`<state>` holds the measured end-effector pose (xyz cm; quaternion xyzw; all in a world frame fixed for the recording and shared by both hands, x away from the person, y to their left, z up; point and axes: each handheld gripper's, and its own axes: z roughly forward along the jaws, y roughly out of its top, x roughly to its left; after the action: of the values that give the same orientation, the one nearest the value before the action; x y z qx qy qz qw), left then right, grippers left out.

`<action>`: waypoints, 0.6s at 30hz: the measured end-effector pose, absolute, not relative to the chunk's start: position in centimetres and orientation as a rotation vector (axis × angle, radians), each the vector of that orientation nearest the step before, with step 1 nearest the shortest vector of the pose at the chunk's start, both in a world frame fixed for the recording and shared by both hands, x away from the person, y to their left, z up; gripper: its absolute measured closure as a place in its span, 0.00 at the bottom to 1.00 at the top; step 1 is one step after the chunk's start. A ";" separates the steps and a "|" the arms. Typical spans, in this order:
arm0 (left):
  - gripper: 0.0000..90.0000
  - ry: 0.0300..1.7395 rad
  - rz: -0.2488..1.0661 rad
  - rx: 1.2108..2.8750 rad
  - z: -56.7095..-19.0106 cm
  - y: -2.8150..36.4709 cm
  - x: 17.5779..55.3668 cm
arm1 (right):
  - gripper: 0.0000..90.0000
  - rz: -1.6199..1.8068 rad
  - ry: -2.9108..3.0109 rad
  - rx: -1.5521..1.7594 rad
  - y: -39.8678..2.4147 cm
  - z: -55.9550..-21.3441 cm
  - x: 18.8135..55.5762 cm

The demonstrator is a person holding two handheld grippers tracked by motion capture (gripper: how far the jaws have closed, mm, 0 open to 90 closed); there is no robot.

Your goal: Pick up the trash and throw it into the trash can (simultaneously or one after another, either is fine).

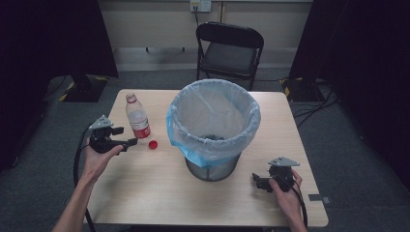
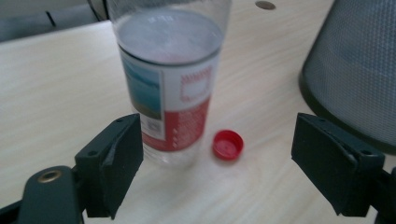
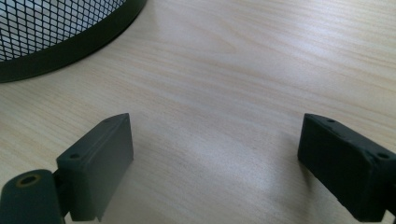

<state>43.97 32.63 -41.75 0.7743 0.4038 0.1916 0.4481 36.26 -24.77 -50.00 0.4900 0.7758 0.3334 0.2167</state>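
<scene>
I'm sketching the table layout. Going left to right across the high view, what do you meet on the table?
Left gripper → uncapped plastic water bottle → red bottle cap → mesh wastebasket with a blue liner bag → right gripper.

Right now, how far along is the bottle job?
Done: the red cap is off and lies on the table beside the upright bottle. In hand: nothing; the left gripper is open, facing the bottle. Left, probably: bottle and cap into the lined bin.
</scene>
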 end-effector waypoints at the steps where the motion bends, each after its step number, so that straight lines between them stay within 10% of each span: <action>1: 0.18 0.991 0.481 1.939 -41.6 32.7 44.3 | 0.10 0.920 2.149 1.358 -24.8 -50.0 36.2; 18: 0.18 1.037 0.444 1.911 -43.7 32.1 49.0 | 0.10 0.924 2.149 1.357 -24.8 -50.0 36.3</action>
<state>49.02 32.07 -43.71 0.7712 0.4184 0.1790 0.4451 36.26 -24.77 -50.00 0.4899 0.7758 0.3335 0.2167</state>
